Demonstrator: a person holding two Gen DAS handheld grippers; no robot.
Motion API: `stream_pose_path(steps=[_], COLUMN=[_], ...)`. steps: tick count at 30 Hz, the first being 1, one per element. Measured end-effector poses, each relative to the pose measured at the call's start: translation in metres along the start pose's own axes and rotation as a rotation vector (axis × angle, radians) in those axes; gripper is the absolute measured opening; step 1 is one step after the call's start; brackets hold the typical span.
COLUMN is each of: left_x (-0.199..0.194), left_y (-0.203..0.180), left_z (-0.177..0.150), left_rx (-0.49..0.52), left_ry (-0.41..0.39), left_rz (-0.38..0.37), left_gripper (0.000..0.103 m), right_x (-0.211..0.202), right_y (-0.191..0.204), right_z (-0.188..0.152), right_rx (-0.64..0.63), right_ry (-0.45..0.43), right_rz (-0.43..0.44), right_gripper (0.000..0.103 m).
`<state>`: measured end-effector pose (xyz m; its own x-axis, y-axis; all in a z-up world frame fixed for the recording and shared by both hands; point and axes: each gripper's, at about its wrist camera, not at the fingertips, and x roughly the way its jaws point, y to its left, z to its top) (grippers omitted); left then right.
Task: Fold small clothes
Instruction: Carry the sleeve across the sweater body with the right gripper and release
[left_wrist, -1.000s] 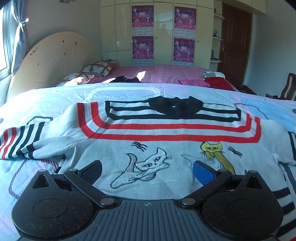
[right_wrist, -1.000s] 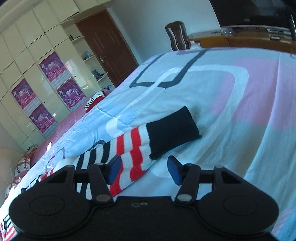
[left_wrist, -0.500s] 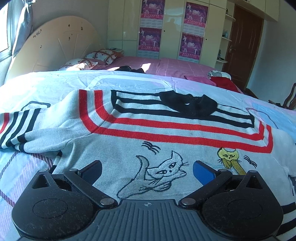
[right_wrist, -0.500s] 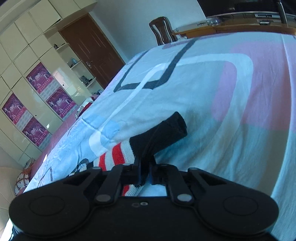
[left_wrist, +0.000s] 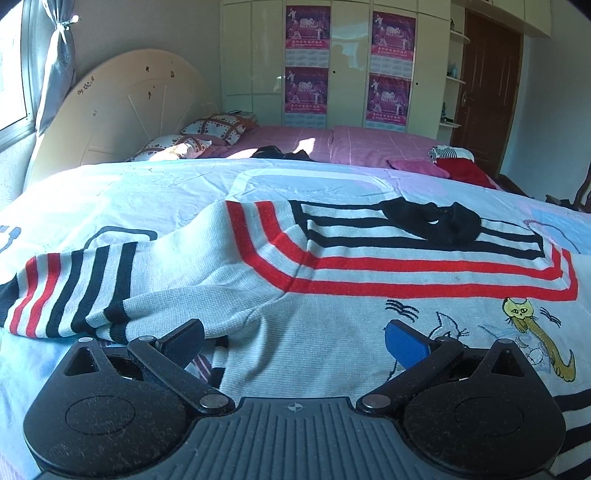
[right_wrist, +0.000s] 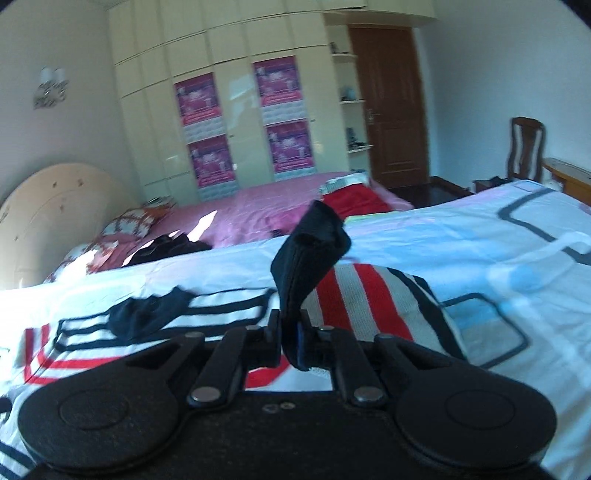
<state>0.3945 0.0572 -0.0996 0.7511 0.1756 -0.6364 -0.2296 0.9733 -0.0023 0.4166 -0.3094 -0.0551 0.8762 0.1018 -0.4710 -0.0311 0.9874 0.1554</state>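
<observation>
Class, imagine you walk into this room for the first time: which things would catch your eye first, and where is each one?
The striped sweater with cartoon cats lies spread across the pale bedcover. The right gripper is shut on the sweater's black cuff, which stands up above the cloth. The left gripper hovers open over the sweater's near edge.

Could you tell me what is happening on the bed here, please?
A person with a gripper in each hand is folding a small striped sweater laid flat on the bed. The right gripper has its jaws shut on the black cuff of one sleeve, lifted over the sweater's body. The left gripper has its jaws open, low over the sweater near the other sleeve, holding nothing.
</observation>
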Motion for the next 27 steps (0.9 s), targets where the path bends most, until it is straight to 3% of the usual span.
stream_pose_path(steps=[3,4,5,8,14,15,16,21,24,27], left_x=[0.001,0.001,0.001,0.001,0.009,0.009,0.012,0.019,0.028,0.042], left_y=[0.011,0.013,0.014,0.008,-0.051,-0.065,-0.081,-0.144,-0.170,-0.179], left_z=[-0.002,-0.002,-0.003,-0.002,0.003,0.004,0.005,0.006,0.004,-0.002], left_rx=[-0.015,-0.024,-0.030,-0.033,-0.009,-0.003,0.004,-0.020,-0.070,-0.171], left_ry=[0.010,0.012,0.012,0.011,0.020,0.022,0.036,0.091,0.171,0.236], left_rz=[-0.012,-0.016,-0.023,-0.050,-0.215,-0.246,-0.273,-0.396,-0.474,-0.516], left_gripper=[0.103,0.103,0.103,0.103,0.102,0.092,0.075,0.070,0.054,0.050], right_x=[0.033,0.045,0.051,0.022,-0.004,-0.005,-0.003,-0.003,-0.007,-0.010], right_y=[0.052,0.065,0.077,0.092,0.050,0.041,0.031,0.000,-0.013,-0.023], right_z=[-0.020,-0.028,-0.033,-0.038,-0.031,-0.030,-0.029,-0.029,-0.030,-0.030], right_rx=[-0.084,-0.124,-0.165,-0.233,-0.177,-0.158,-0.142,-0.097,-0.081,-0.076], right_ry=[0.113,0.169,0.211,0.109,0.075,0.075,0.078,0.086,0.082,0.083], right_rz=[0.085,0.094,0.092,0.111,0.011,-0.007,-0.024,-0.077,-0.082,-0.079], right_gripper=[0.015,0.028,0.034,0.039,0.026,0.024,0.020,0.018,0.021,0.022])
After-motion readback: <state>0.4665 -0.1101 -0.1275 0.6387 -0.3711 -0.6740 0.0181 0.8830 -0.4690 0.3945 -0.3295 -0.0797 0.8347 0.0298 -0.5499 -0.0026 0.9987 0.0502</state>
